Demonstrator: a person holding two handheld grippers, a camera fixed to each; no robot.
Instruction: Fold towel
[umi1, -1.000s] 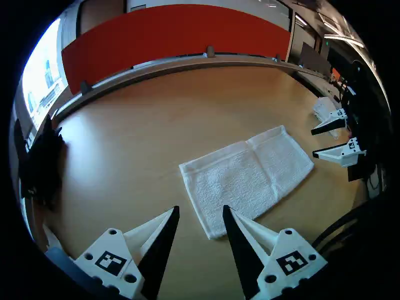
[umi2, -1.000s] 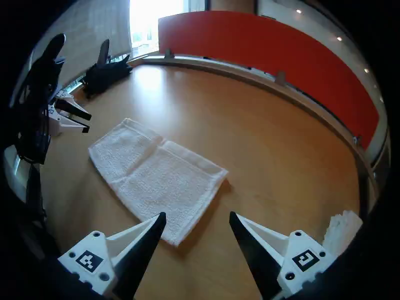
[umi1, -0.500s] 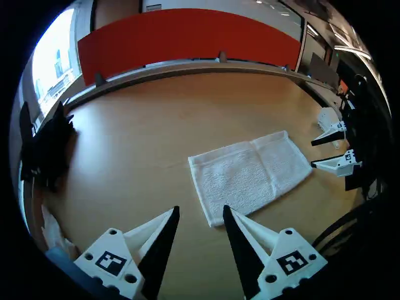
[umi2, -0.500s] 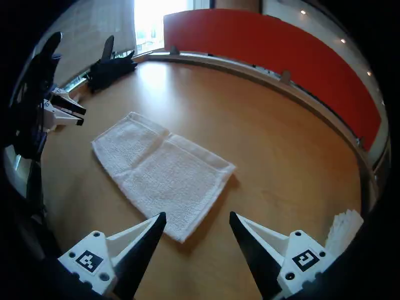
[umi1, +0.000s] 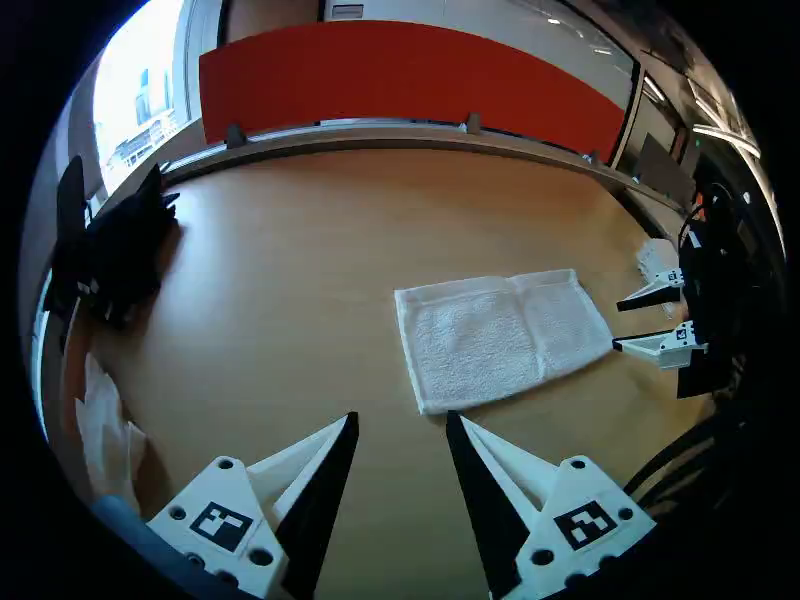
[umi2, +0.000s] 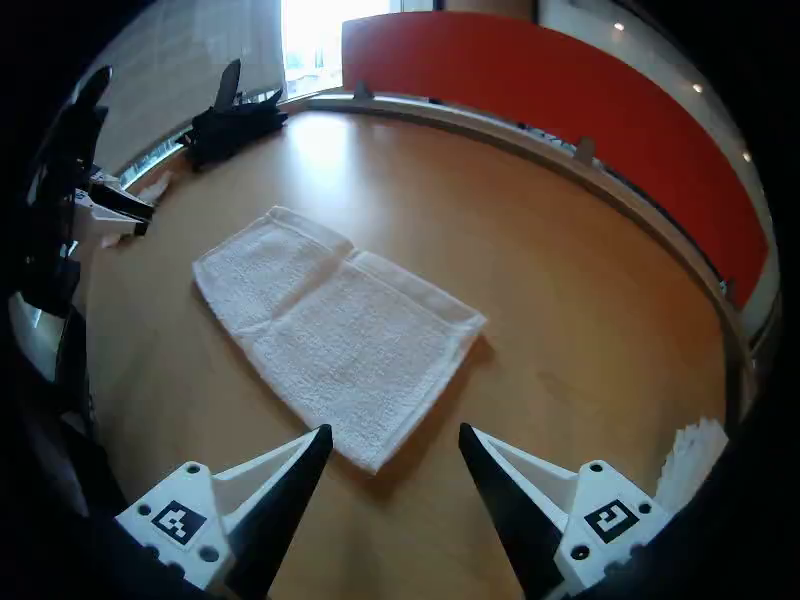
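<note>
No text, label or number is legible — none.

Strong daylight comes in through the window (umi1: 140, 90), which is so bright it looks plain white. In the right gripper view the tabletop (umi2: 560, 300) has a pale shine close to the window. The towel (umi2: 335, 335) drops a thin dark shadow on its side away from the window. Both pictures are sharp in the middle. Far from the window the edges go dim. The red wall (umi1: 400, 70) beside the window looks bent like a bow.
</note>
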